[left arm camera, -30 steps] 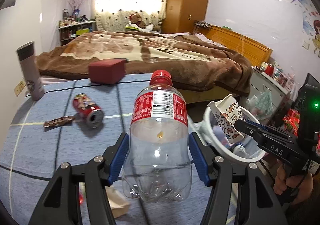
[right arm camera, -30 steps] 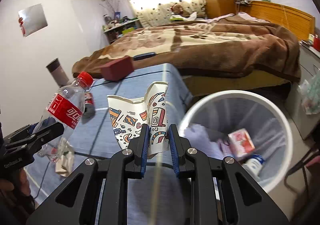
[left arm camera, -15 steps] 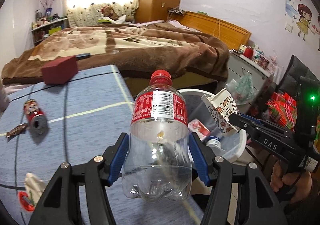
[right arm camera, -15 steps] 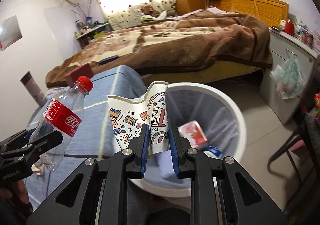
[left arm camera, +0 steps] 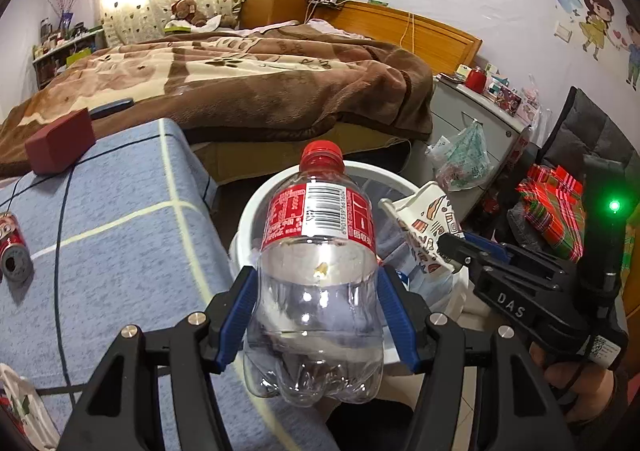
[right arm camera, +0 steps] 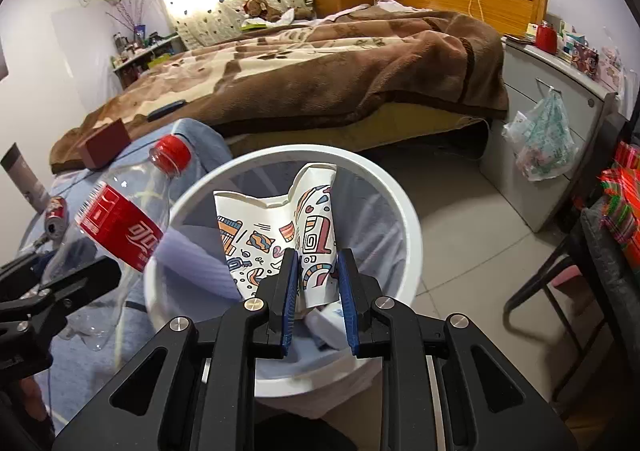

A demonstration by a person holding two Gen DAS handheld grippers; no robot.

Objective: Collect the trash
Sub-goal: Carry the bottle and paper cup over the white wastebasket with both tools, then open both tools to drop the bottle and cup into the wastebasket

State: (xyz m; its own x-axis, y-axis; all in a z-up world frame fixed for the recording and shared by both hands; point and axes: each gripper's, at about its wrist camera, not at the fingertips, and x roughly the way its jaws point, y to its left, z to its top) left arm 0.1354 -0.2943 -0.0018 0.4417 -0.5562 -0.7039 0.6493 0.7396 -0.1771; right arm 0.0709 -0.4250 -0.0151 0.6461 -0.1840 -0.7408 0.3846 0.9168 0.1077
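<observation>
- The left gripper (left arm camera: 318, 305) has its jaws about half spread, blue pads pressed on either side of an empty clear plastic bottle (left arm camera: 318, 291), which stands nearly upright between them with its red cap (left arm camera: 322, 155) at 12 o'clock.
- In the left wrist view the bottle sits in front of the white trash bin (left arm camera: 256, 211); the bin's rim curves out from behind it toward 10 o'clock.
- The right gripper (right arm camera: 318, 293) has its jaws nearly closed, clamped on a crumpled patterned paper cup (right arm camera: 280, 235), holding it by its lower edge.
- In the right wrist view the cup hangs over the open mouth of the bin (right arm camera: 404, 219), with other trash visible down inside.
- From that same view the bottle (right arm camera: 116, 227) leans at 9 o'clock of the cup, its body just outside the bin's rim.
- A red drink can (left arm camera: 14, 251) lies on its side on the blue-covered counter (left arm camera: 120, 251), at 9 o'clock of the bottle.
- A dark red box (left arm camera: 60, 141) rests at the counter's far edge, near 10 o'clock.
- A bed (left arm camera: 240, 83) with a brown blanket fills the room beyond, toward 12 o'clock.
</observation>
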